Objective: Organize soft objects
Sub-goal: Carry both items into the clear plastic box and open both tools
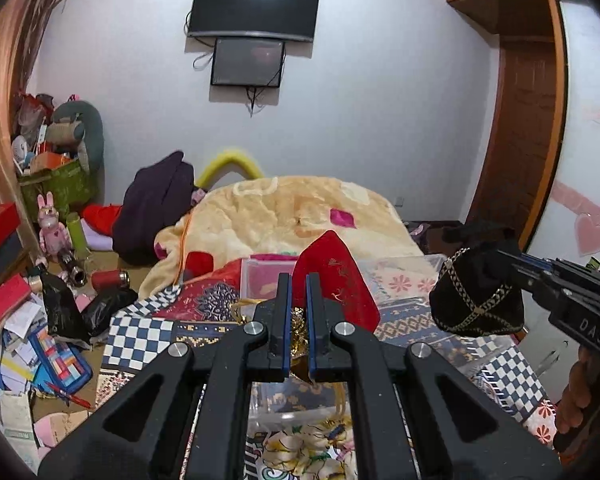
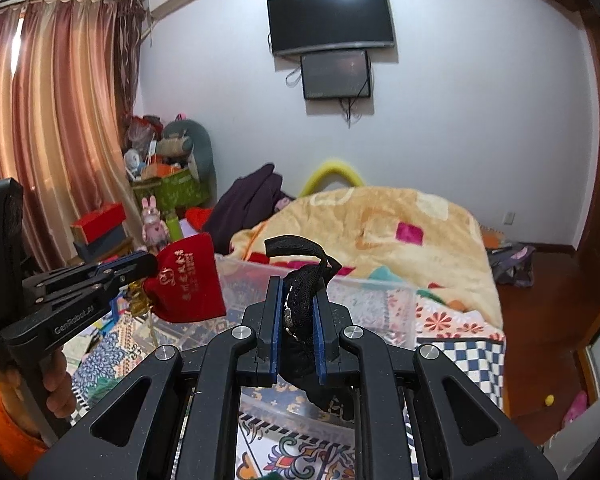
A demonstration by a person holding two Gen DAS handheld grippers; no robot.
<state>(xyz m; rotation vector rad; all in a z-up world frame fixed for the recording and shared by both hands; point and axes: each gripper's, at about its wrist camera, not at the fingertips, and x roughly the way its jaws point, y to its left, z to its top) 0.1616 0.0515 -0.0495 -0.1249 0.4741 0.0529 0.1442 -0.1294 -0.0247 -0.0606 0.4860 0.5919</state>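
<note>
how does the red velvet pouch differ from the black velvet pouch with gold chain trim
The red velvet pouch is plain red with gold printed lettering; the black velvet pouch with gold chain trim carries a crossed chain pattern. The red one hangs from the left gripper, the black one from the right gripper. Both are soft pouches, pinched and held up above the clear plastic bin.
</note>
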